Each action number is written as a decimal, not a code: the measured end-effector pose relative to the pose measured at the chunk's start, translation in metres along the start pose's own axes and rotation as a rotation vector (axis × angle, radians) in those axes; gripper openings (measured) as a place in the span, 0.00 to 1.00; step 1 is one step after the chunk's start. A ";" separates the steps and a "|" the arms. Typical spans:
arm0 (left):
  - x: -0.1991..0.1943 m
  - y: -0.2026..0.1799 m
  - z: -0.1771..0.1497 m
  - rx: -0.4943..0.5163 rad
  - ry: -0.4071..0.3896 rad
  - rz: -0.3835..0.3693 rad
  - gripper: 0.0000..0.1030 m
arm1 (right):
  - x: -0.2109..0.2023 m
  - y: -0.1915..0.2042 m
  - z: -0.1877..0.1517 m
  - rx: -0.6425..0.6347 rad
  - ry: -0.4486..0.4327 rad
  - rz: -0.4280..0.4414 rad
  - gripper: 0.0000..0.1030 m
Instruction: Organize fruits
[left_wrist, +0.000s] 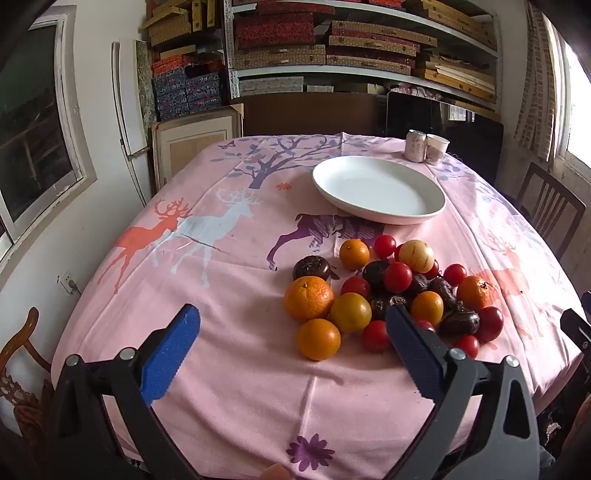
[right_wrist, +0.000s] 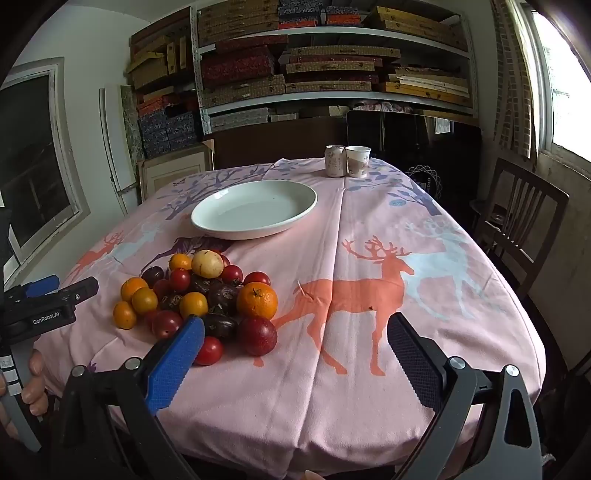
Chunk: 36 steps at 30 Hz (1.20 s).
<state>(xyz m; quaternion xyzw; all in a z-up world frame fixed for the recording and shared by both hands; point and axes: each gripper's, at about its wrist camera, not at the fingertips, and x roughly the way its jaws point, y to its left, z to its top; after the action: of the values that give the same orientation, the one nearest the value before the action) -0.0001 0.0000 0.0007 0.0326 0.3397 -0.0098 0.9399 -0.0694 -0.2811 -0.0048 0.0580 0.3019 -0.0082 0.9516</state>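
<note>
A pile of fruit (left_wrist: 395, 291) lies on the pink deer tablecloth: oranges, small red tomatoes, dark wrinkled passion fruits and one pale yellow round fruit (left_wrist: 416, 255). An empty white plate (left_wrist: 378, 188) sits behind the pile. My left gripper (left_wrist: 291, 317) is open and empty, just in front of the pile, with the nearest orange (left_wrist: 318, 339) between its fingers' line. My right gripper (right_wrist: 295, 328) is open and empty, to the right of the pile (right_wrist: 199, 295); its left finger (right_wrist: 177, 363) overlaps the pile's front edge. The plate (right_wrist: 255, 208) shows behind.
A can (right_wrist: 334, 160) and a paper cup (right_wrist: 357, 161) stand at the table's far edge. The left gripper's body (right_wrist: 44, 306) shows at the left of the right wrist view. Wooden chairs (right_wrist: 517, 221) flank the table. Shelves of boxes line the back wall.
</note>
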 end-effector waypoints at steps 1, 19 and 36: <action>0.000 0.000 0.000 0.001 -0.004 -0.002 0.96 | 0.000 0.001 0.000 -0.004 0.000 0.007 0.97; 0.003 0.008 0.000 -0.010 0.001 0.017 0.96 | -0.001 0.014 0.000 -0.059 0.008 0.021 0.97; -0.002 0.003 0.001 0.008 -0.004 0.017 0.96 | -0.002 0.013 0.001 -0.059 0.007 0.027 0.97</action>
<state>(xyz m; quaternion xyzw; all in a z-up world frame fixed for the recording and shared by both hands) -0.0008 0.0033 0.0028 0.0392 0.3373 -0.0031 0.9406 -0.0704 -0.2686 -0.0015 0.0340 0.3047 0.0139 0.9517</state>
